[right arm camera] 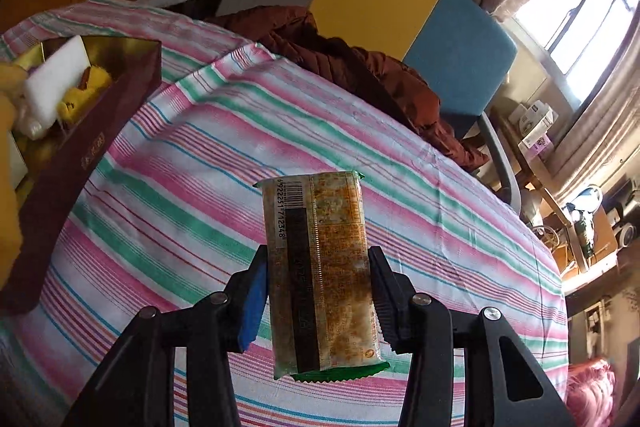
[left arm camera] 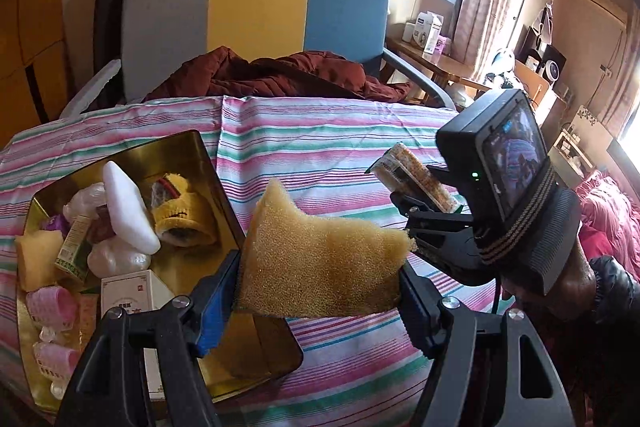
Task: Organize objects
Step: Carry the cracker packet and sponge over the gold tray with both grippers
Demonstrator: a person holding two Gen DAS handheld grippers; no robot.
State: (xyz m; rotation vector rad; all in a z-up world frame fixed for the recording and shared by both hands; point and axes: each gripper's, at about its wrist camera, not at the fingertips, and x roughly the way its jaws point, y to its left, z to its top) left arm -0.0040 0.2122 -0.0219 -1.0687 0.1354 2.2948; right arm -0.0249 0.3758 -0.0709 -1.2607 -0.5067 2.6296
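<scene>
Nearly sorted: last two items in hand, above the striped cloth [right arm camera: 200, 163].

Sponge [left arm camera: 320, 267] pinched in left gripper [left arm camera: 320, 291] beside the crowded box [left arm camera: 192, 155]; snack pack [right arm camera: 320, 279] clamped in right gripper [right arm camera: 320, 291], well apart; both still to drop in.

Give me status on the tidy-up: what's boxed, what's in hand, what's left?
Boxed: the gold-lined box already holds pink hair rollers, a white foam piece and small cartons. In hand: left gripper shut on the yellow sponge; right gripper shut on the snack packet. Left: both still need dropping in; the striped cloth shows nothing else loose.
</scene>
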